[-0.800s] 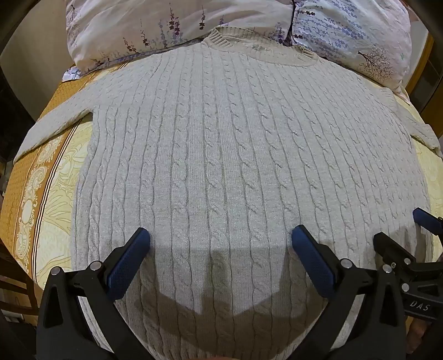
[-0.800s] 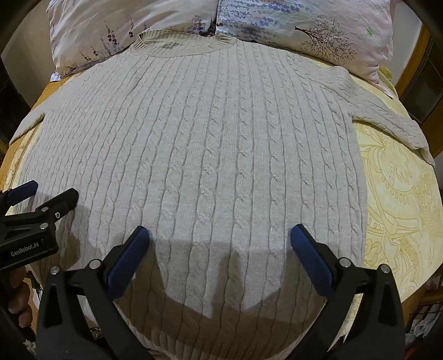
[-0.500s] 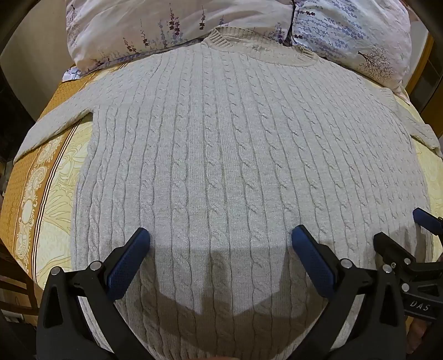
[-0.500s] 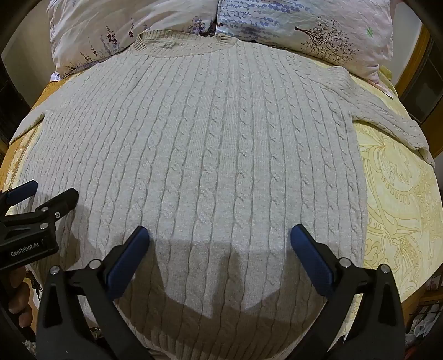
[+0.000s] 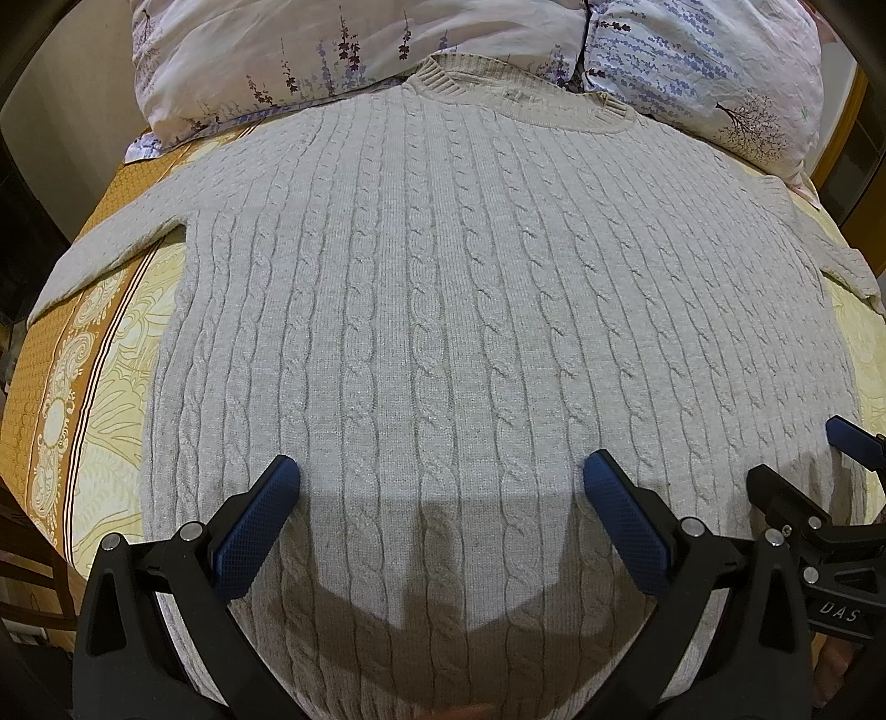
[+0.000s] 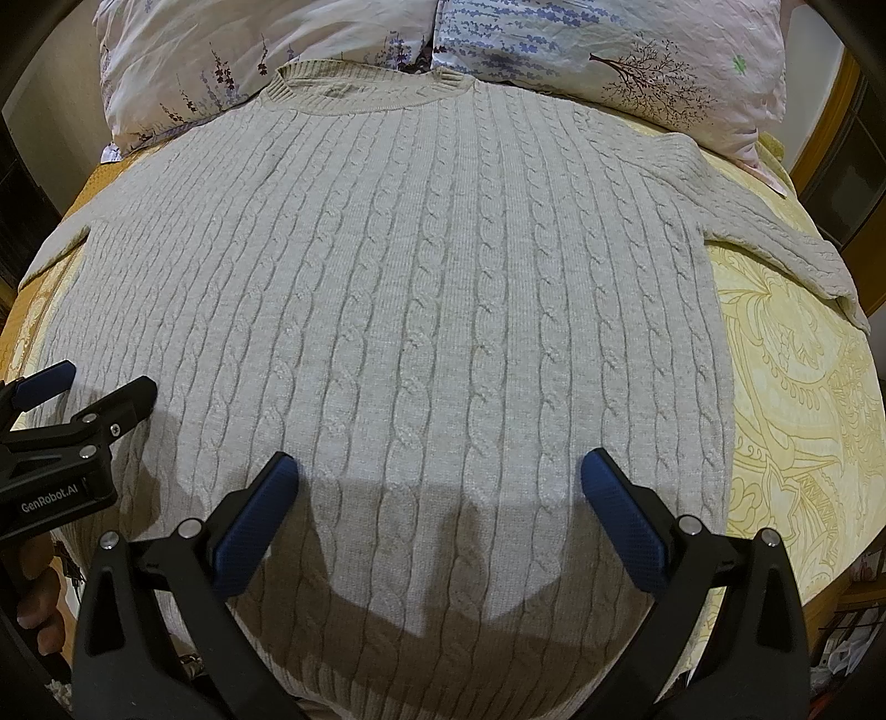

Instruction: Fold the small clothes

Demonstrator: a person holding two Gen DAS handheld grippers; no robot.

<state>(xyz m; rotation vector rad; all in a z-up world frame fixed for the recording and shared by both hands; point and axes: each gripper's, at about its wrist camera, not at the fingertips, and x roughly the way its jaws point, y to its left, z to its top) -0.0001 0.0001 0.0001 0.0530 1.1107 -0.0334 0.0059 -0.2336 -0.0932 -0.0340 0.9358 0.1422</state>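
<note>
Nearest to where the person stands, two hand-held grippers hover side by side over the lower part of a sweater. The left gripper [image 5: 437, 498] has its blue-padded fingers [image 5: 252, 531] spread wide apart, with nothing between them but the knit below. The right gripper [image 6: 434, 495] is likewise spread wide and holds nothing; its blue pads [image 6: 620, 520] sit above the sweater's hem area. Each gripper shows at the edge of the other's view, close beside its neighbour, and both cast dark shadows onto the fabric.

The pale grey cable-knit sweater [image 5: 470, 288] lies flat and face up on a bed, its hem toward the grippers and its ribbed collar [image 6: 365, 88] at the far end. One sleeve [image 5: 105, 249] stretches out over the left of the bed; the other sleeve [image 6: 775, 238] angles out to the right.

Beneath it is a yellow bedspread [image 6: 803, 415] with a swirling pattern and an orange-brown border [image 5: 33, 387] on the left side.

Farthest away, two floral pillows [image 5: 332, 50] lie at the head of the bed, the collar touching their front edge.
</note>
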